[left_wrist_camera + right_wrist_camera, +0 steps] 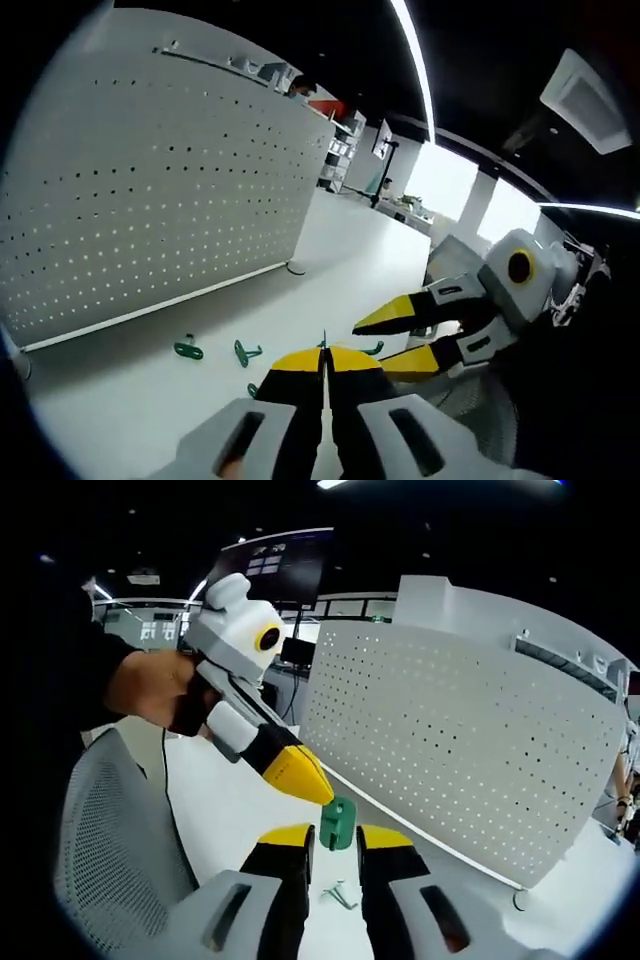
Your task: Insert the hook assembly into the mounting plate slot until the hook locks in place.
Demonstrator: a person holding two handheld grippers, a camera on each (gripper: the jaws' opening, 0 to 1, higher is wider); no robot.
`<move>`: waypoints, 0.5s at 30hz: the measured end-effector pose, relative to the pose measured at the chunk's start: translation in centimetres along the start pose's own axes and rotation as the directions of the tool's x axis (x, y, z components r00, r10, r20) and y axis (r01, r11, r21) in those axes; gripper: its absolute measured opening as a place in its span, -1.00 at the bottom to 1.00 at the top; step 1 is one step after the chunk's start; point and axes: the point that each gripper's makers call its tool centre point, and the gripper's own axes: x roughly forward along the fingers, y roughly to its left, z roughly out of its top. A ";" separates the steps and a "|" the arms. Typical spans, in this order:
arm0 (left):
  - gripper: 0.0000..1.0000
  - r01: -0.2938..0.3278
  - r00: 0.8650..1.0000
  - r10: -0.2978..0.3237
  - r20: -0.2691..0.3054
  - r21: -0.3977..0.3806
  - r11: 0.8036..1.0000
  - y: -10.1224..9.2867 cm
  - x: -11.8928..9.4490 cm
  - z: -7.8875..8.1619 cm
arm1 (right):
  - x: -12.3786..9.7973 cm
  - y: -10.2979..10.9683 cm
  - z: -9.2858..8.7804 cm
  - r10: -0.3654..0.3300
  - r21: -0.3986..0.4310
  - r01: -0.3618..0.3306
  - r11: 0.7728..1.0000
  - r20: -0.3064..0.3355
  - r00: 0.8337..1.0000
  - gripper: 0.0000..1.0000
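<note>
Here, right hand-held gripper (334, 842) clamping green hook (338, 823), left hand-held gripper (325, 362) pinched closed, spare hooks (215, 351) on table (350, 240).

A grey mesh chair (110, 850) stands beside the white table (130, 410).

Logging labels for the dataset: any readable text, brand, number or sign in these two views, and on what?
None can be read.
Dark wall screen: pale rows, too small and blurred to read.
White pegboard: holes, no printing.
Green hook between the right gripper jaws: no marking visible.
Loose green hooks on the white table: no marking visible.
Left gripper: no lettering visible.
</note>
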 end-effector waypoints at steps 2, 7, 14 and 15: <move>-0.98 0.006 1.000 -0.006 0.000 -0.001 1.000 -0.2 0.0 0.0 | 0.1 0.1 -0.2 -0.001 -0.011 0.001 1.000 -0.005 1.000 -0.75; -0.98 0.027 1.000 -0.027 -0.002 -0.011 1.000 -1.0 0.2 0.1 | 0.2 0.1 -0.4 -0.014 -0.049 0.013 0.999 -0.018 1.000 -0.84; -0.98 0.034 0.999 -0.034 -0.007 -0.012 0.999 -1.4 0.2 0.0 | 0.0 -0.2 -0.6 -0.025 -0.054 0.024 0.998 -0.022 0.999 -0.91; -0.98 0.036 0.999 -0.036 -0.007 -0.016 0.999 -1.4 0.2 0.0 | 0.0 -0.2 -0.6 -0.026 -0.056 0.025 0.998 -0.022 0.999 -0.92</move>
